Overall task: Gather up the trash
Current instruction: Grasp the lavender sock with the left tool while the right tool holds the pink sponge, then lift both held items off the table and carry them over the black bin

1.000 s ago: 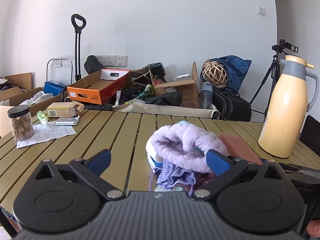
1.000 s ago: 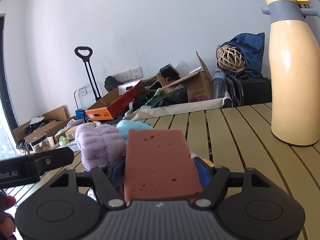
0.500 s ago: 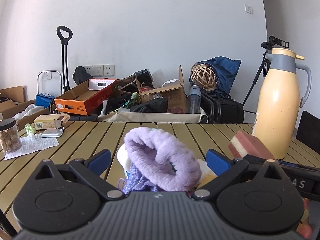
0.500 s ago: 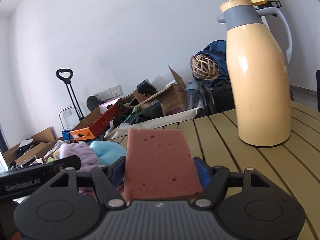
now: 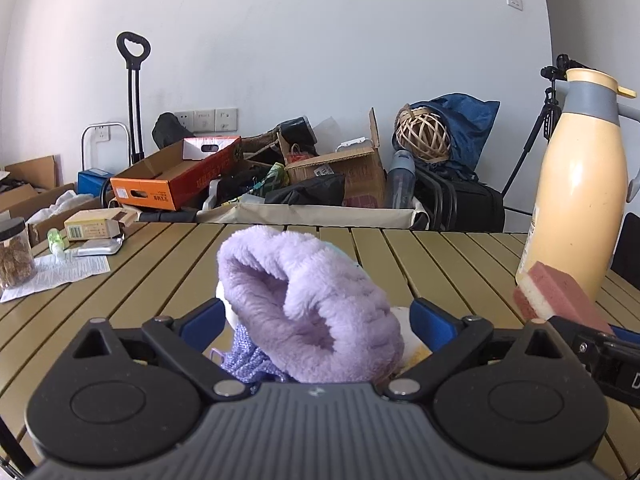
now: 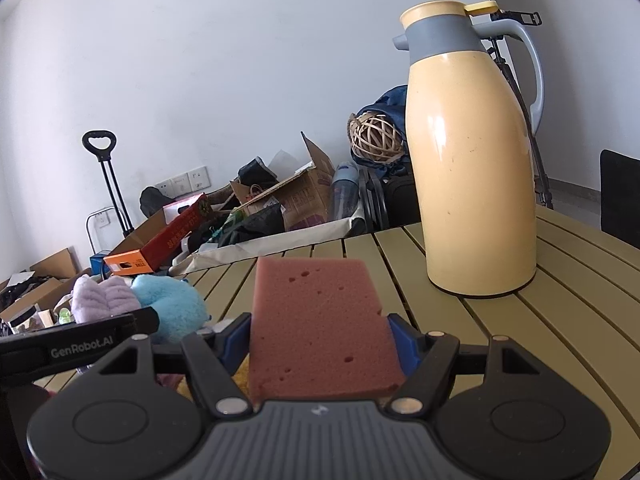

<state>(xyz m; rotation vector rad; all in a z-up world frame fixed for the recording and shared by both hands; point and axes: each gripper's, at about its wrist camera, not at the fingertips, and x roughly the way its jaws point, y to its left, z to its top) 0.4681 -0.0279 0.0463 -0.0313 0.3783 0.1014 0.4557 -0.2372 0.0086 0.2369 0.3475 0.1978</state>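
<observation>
Now | desk [image 5: 420, 252]: open slats toward 12 o'clock, flask [image 6: 472, 168] at 1 o'clock | left tool [image 5: 316, 322]: jaws closing around purple fluffy bundle [image 5: 304, 292], pads apparently not pressing | right tool [image 6: 320, 344]: clamped on pink sponge [image 6: 320, 320] | progress: pickup partly done; no bin visible, paper scraps [image 5: 60, 276] remain at 10 o'clock

Counted items, both wrist views:
- thermos jug [image 6: 472, 152] – one, cream with grey collar, on slatted table [image 5: 440, 256].
- sponge [image 6: 320, 328] – one, pink.
- fluffy cloths – two: lilac [image 5: 304, 304], light blue [image 6: 172, 308].
- grippers – two: left [image 5: 320, 320], right [image 6: 320, 344].
- lidded jar [image 5: 14, 254] – one.
- small carton [image 5: 90, 228] – one.
- printed leaflet [image 5: 60, 276] – one.
- woven rattan ball [image 5: 424, 134] – one.
- orange box [image 5: 176, 180] – one.
</observation>
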